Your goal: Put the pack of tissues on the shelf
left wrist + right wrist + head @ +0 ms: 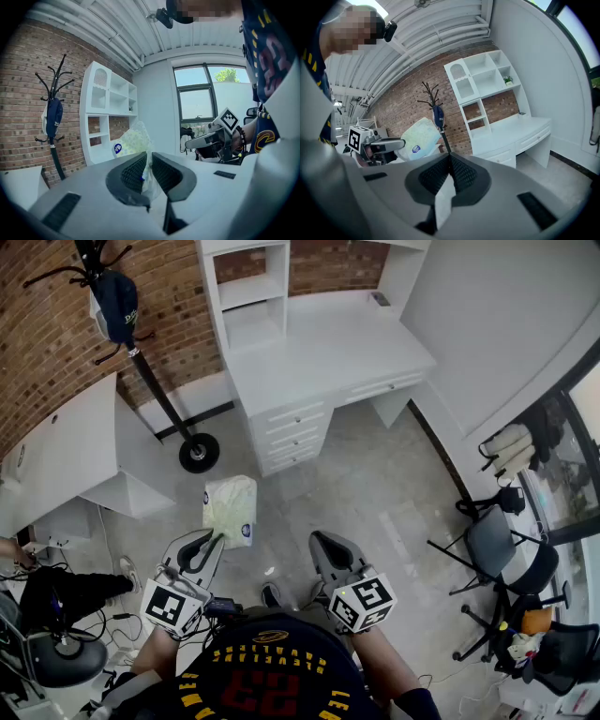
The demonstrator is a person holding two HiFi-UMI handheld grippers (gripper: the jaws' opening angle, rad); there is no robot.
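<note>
The pack of tissues, pale green and white with a blue round label, hangs above the floor in front of me. My left gripper is shut on its thin plastic edge. Along the left jaws, the pack rises just past the gripper's tip. To the right, my right gripper is shut with nothing in it. Its own view shows the closed gripper, with the pack off to its left. The white shelf unit stands over a white desk ahead against the brick wall.
A black coat stand with a blue bag stands left of the desk. Another white desk is at the left. Office chairs stand at the right, and cables and dark gear lie at the lower left.
</note>
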